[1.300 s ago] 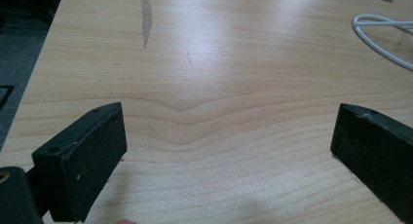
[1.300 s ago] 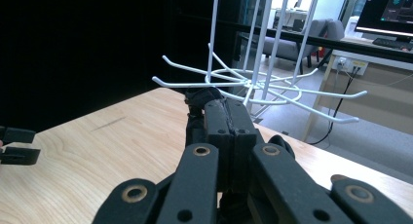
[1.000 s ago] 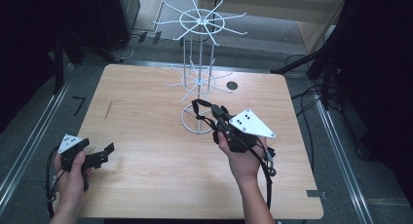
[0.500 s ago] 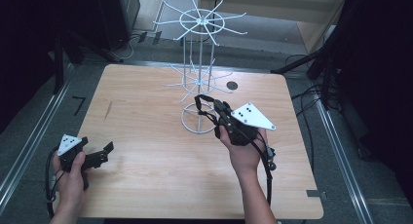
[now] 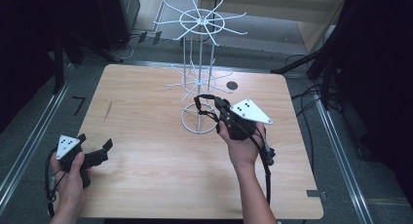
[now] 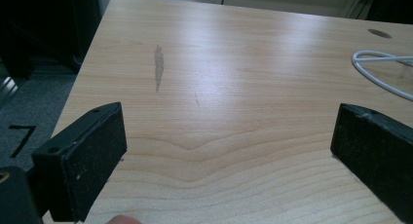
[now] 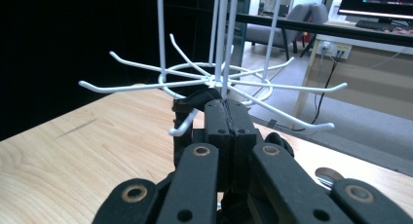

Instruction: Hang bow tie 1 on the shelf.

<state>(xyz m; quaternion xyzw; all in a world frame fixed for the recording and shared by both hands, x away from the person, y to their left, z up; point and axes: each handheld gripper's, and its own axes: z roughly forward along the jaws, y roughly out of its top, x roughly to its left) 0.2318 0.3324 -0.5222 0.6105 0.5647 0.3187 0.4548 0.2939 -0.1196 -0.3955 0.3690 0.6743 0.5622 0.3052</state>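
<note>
Hanging in hand | right tool (image 5: 210, 103) clamped on black looped strap (image 5: 202, 105), limp, light, beside white wire hook rack (image 5: 198, 83) | left tool (image 5: 95, 148) wide.

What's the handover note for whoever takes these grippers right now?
Left gripper: jaws open, holding nothing, low over the near left corner of the table.
Right gripper: jaws shut, apparently on a black loop, right at the lower hooks of the white wire rack.
Done: loop picked up and brought to the rack.
Left: probably slip the loop over a lower hook, release, back off. It doesn't look hung yet.
</note>
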